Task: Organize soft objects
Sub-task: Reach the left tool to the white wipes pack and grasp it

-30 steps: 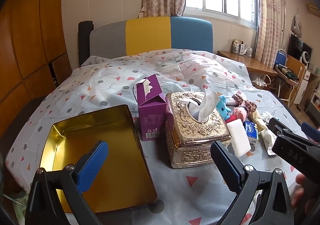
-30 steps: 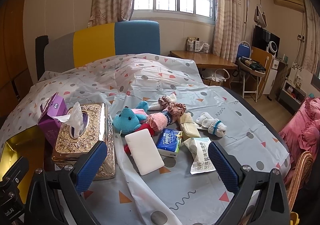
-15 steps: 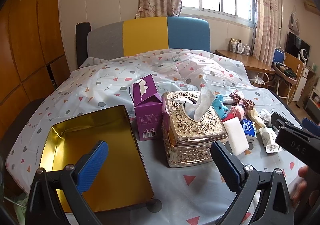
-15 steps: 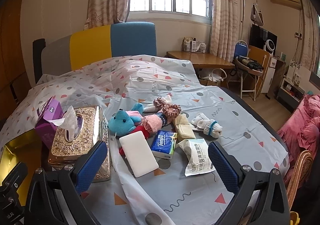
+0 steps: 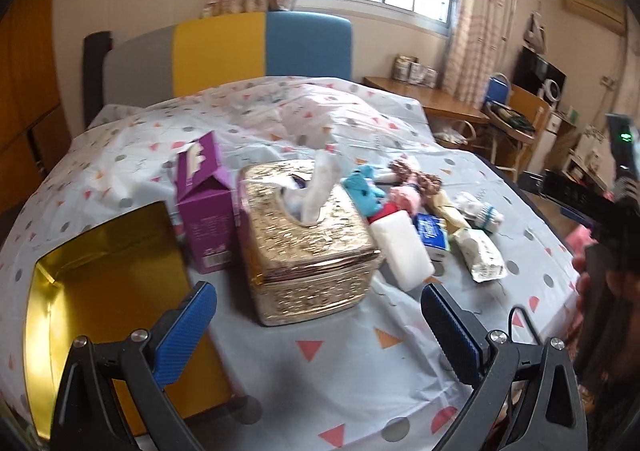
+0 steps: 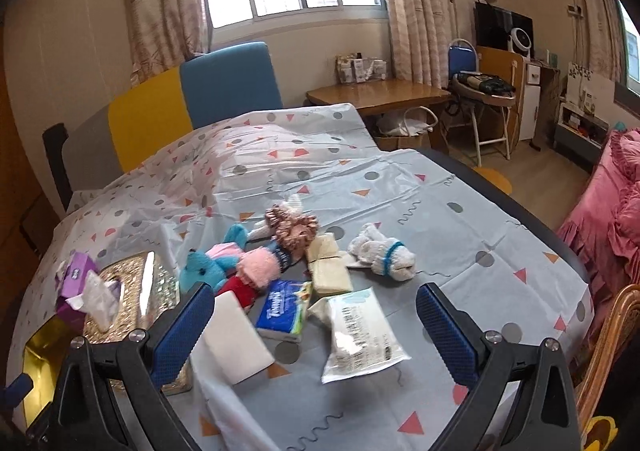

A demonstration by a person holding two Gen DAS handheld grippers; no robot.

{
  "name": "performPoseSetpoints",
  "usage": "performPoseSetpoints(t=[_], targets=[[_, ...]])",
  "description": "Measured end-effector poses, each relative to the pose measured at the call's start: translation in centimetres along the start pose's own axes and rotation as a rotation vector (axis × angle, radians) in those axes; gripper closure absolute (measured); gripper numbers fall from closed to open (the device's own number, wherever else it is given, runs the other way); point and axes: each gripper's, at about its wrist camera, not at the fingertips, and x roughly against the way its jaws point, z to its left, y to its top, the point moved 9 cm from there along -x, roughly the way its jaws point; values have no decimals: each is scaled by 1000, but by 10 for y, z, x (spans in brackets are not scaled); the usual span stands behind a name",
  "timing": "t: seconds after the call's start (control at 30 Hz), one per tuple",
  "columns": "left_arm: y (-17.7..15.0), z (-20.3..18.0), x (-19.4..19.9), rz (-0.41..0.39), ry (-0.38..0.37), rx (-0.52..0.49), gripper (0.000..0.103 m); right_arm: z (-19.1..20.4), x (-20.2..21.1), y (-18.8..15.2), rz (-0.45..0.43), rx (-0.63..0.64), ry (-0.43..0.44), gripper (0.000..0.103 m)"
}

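Both grippers, left (image 5: 318,325) and right (image 6: 314,325), spread wide, empty, blue plush toy (image 6: 204,271), pink sock (image 6: 260,271) heaped together

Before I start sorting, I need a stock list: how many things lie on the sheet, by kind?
Boxes and tins: 3: purple box, gold tissue box, gold tin.
Tissue packs: 3: blue, white, beige.
Plush toys: 2: blue, pink.
Sponge: 1.
Scrunchie: 1.
Sock: 1.
Total: 11.
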Motion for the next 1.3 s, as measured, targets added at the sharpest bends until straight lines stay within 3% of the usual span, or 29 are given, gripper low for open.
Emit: performPoseSetpoints(t=[0.27,0.3,0.37,0.57,0.77,1.0,1.03,1.07,1.13,1.3], targets=[[21,-75,-32,47,-151,-152,2,-87,-39,4,17,-154,-87,0],[20,-85,-40,67,-167,-173,4,-96,-41,0,19,-182,-93,0],[16,-110,-63,132,-212,-202,16,-111,-45,-6,46,-243,-104,0],[4,-175,-122,295,-302,-188,21,-136,-41,-9,35,-360,-123,0],[11,-223,-169,361,-275,-199,14,-139,-45,-12,57,-376,-123,0],[-5,-246,-217,438,-188,-241,13,-140,-48,-10,56,-383,-118,0],[-11,-246,-221,451,-188,-242,16,-139,-49,-11,62,-383,-114,0],[-18,-248,-225,467,-219,-229,31,-138,-51,-11,67,-384,-111,0],[-24,-248,-224,461,-253,-232,50,-138,-52,-11,72,-382,-109,0],[-35,-232,-204,428,-286,-284,55,-139,-55,-15,93,-396,-100,0]])
